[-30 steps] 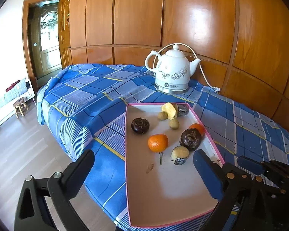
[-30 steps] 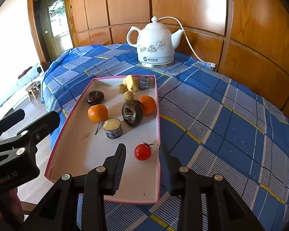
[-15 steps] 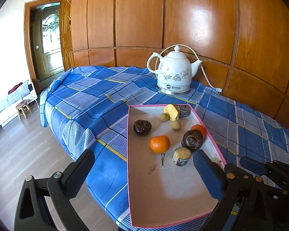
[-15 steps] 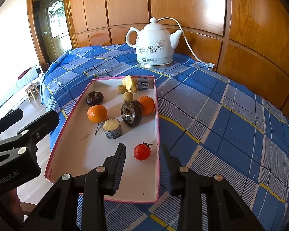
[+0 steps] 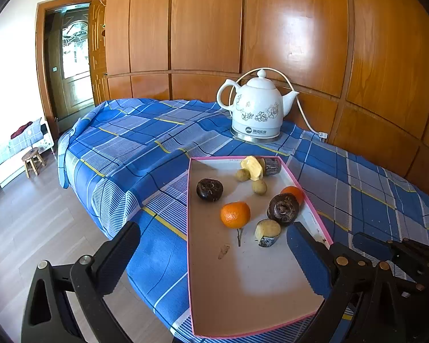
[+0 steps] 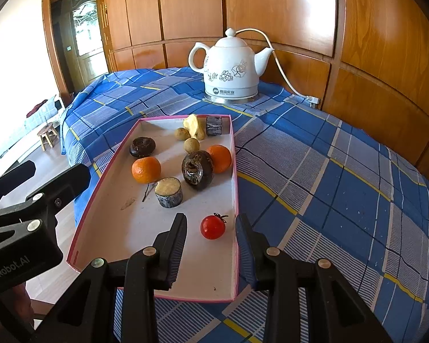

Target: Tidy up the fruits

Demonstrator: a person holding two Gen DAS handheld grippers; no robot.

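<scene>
A pink-rimmed tray (image 6: 105, 188) (image 5: 189, 228) lies on the blue plaid cloth. In it are two oranges (image 6: 146, 169) (image 5: 235, 214), two dark round fruits (image 6: 197, 169) (image 5: 210, 189), two small tan fruits (image 6: 192, 145), a cut cane piece (image 6: 169, 192) (image 5: 267, 232) and a yellow piece (image 6: 194, 125). A red tomato (image 6: 212, 227) rests near the tray's front right. My right gripper (image 6: 211, 230) is open, its fingers either side of the tomato, not touching it. My left gripper (image 5: 214, 248) is wide open over the tray's near end, empty.
A white electric kettle (image 6: 228, 67) (image 5: 256, 111) with its cord stands behind the tray by the wooden wall panels. The table edge drops to the floor at left, where a small stool (image 5: 33, 160) stands. The left gripper's body (image 6: 28, 217) sits left of the tray.
Both views have drawn slightly back and up from the tray. The right gripper's fingers stay open around the tomato, which has not moved.
</scene>
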